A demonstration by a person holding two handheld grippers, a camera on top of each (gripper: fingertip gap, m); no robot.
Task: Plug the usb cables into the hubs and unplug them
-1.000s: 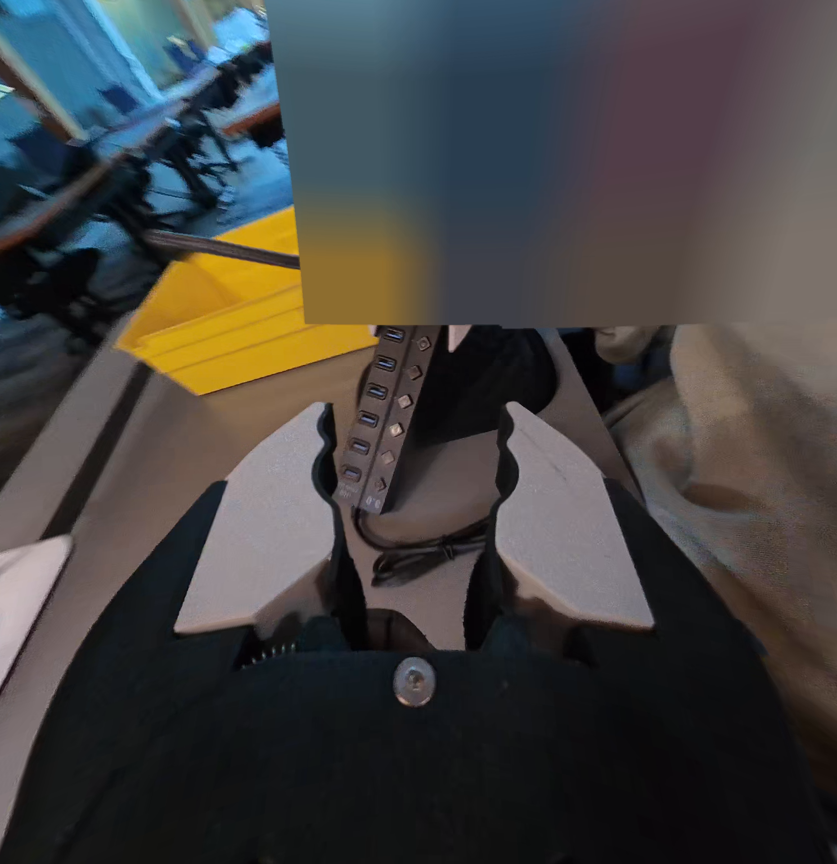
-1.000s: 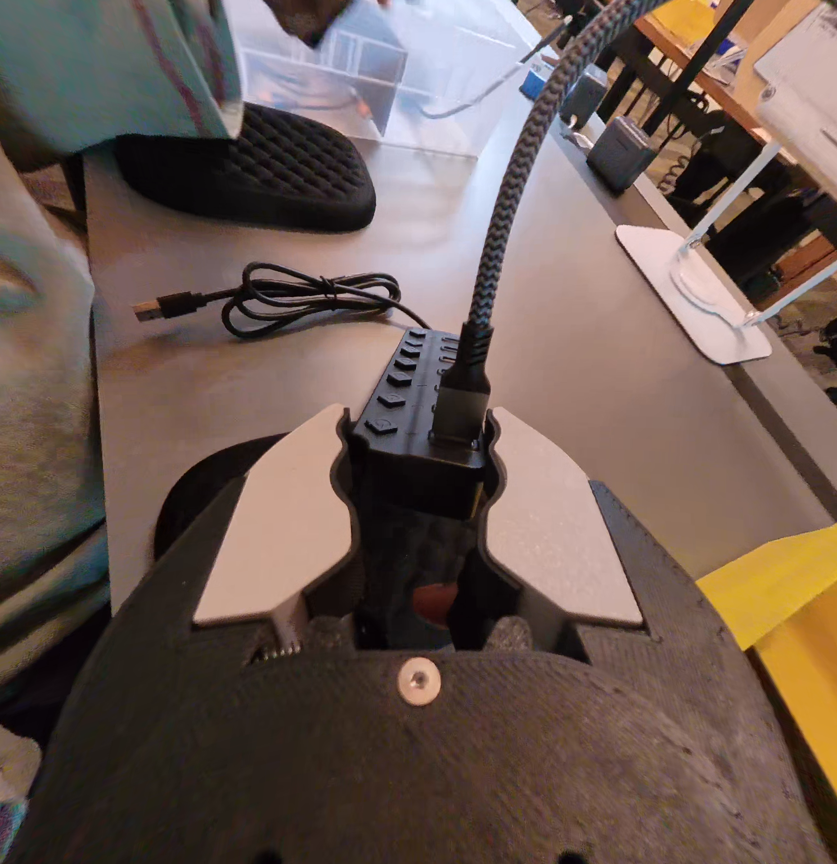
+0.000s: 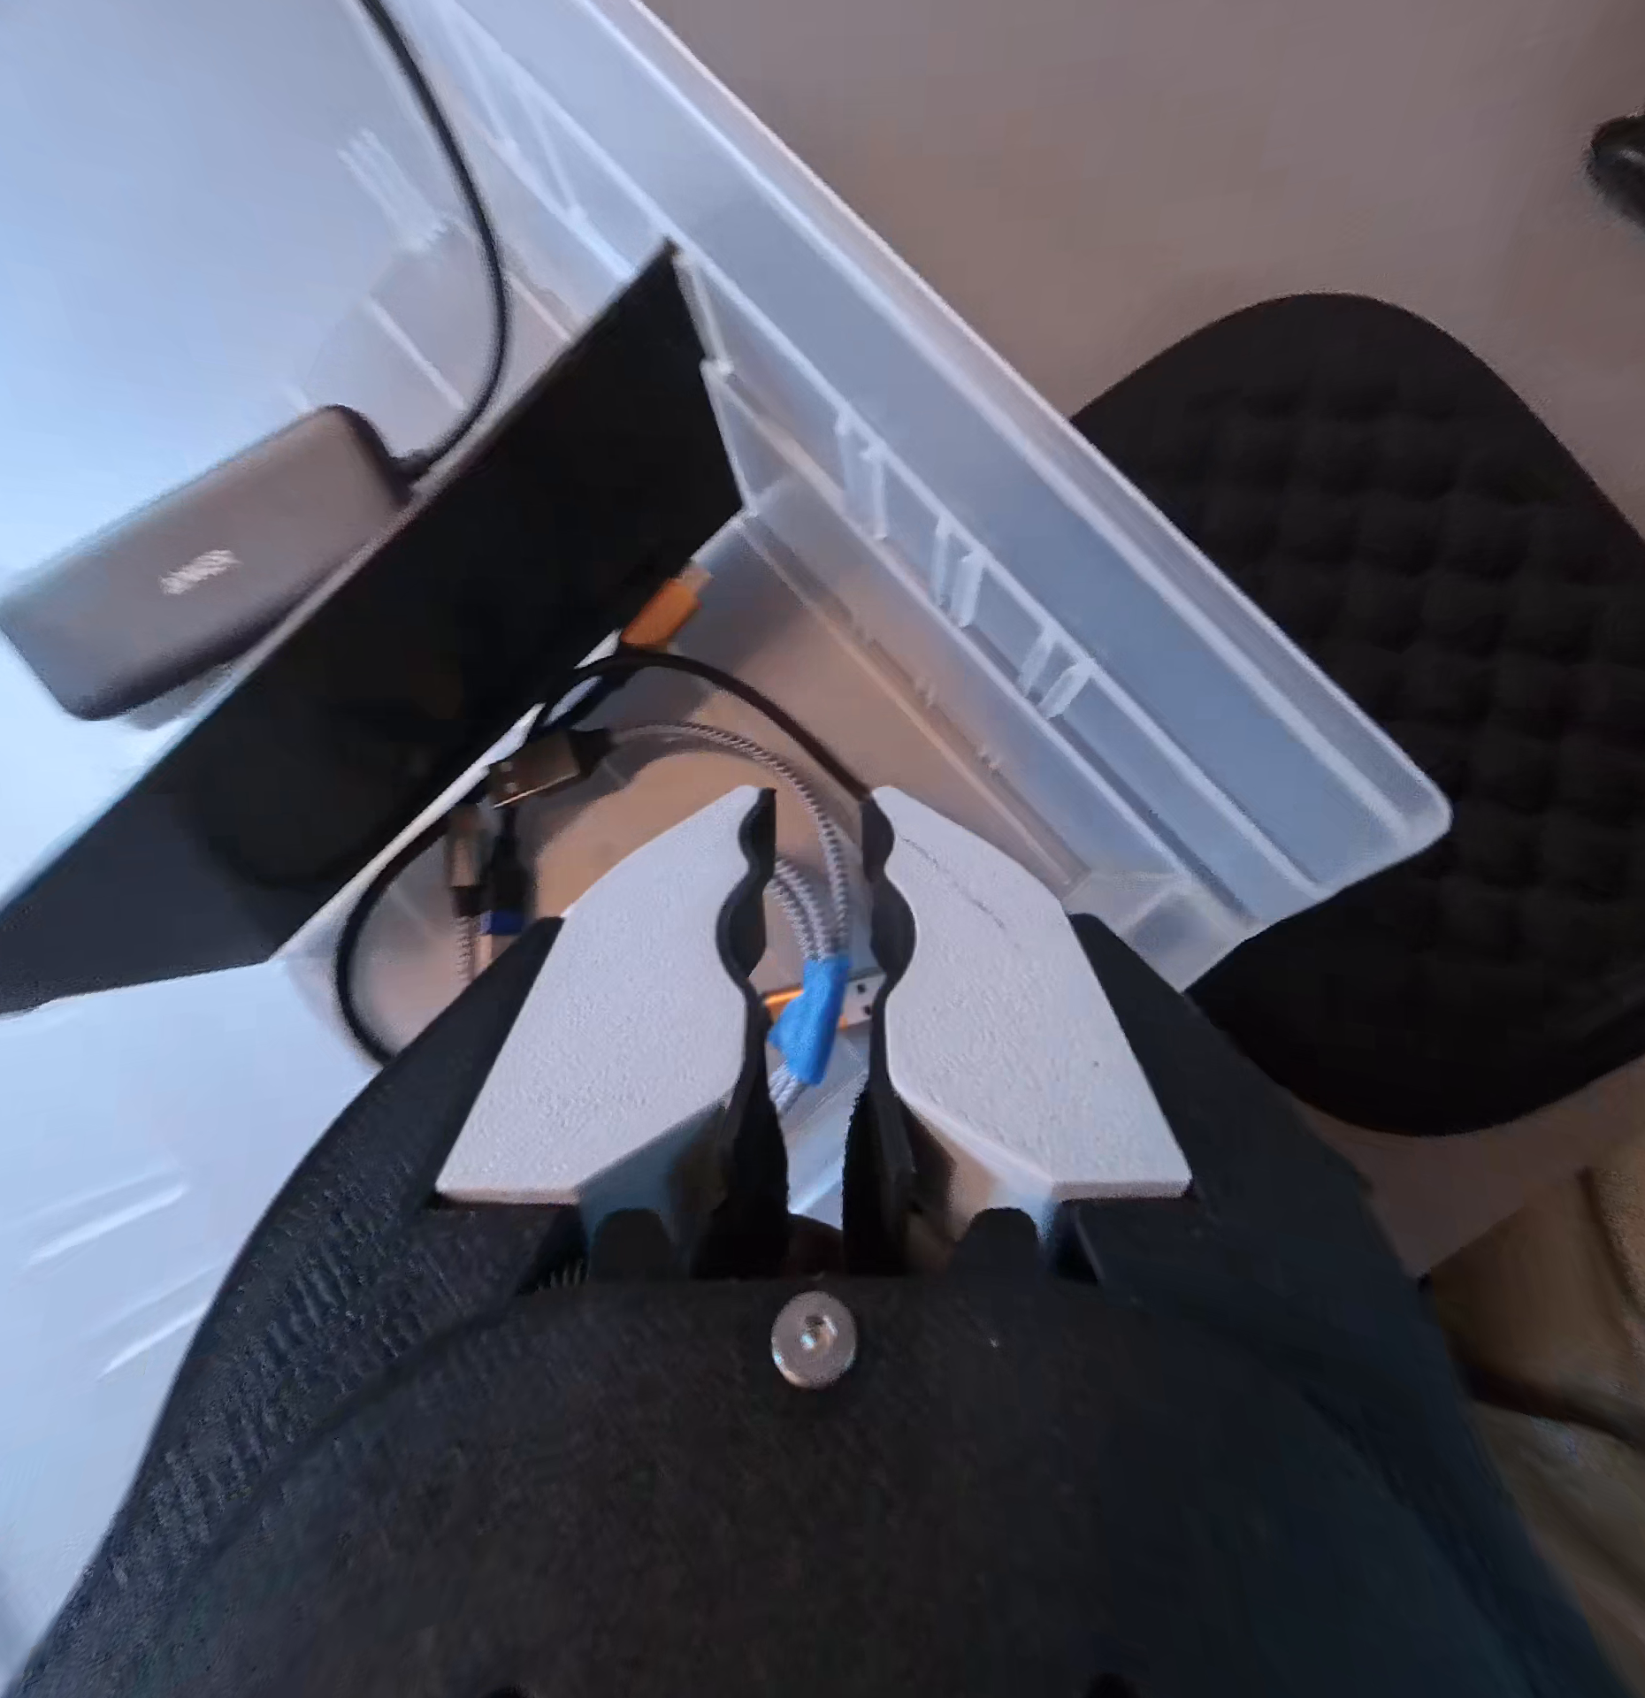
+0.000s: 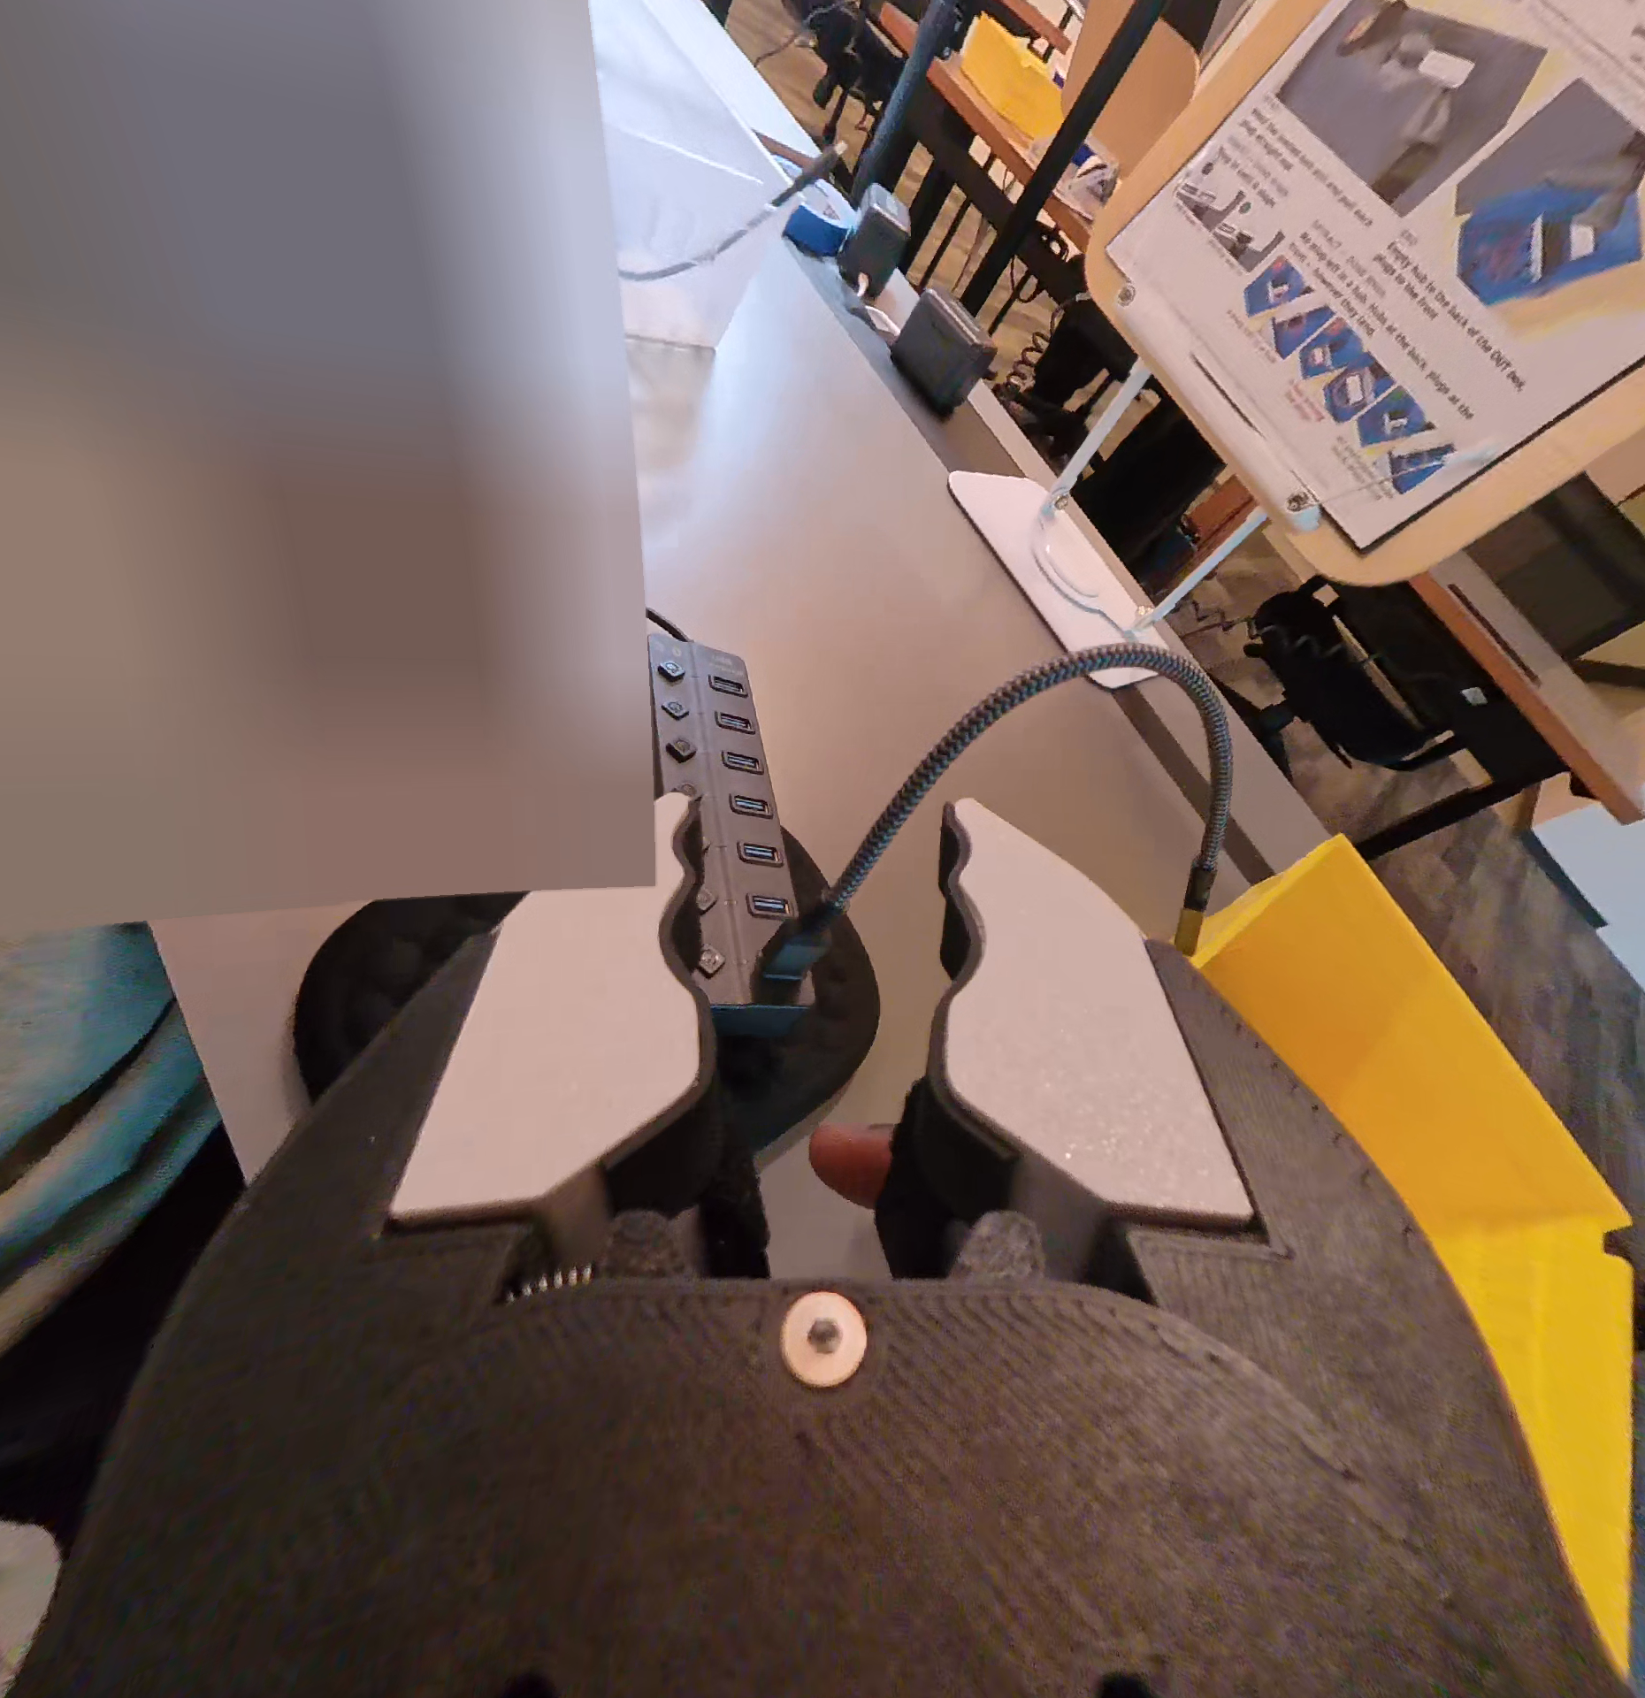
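The left gripper is held with its jaws parted only narrowly, and nothing is gripped between them. It is pointed down into a clear plastic bin, where a white braided cable with a blue tape tag and a silver USB plug is seen through the gap, below the fingertips. Whether the fingertips touch the cable cannot be told from this blurred view. A thin black cable with its own USB plug lies just beyond, beside an orange plug. A dark grey hub lies farther off at the left, and a black textured pad lies beside the bin on the desk.

The right gripper is opened wide and holds nothing. A long black USB hub with a row of ports and buttons is seen between the fingers, its near end resting on a black pad on the desk, close to the left finger. A dark braided cable is plugged into the nearest port, arches up to the right, and hangs down to its free end near a yellow bin at the desk's edge.
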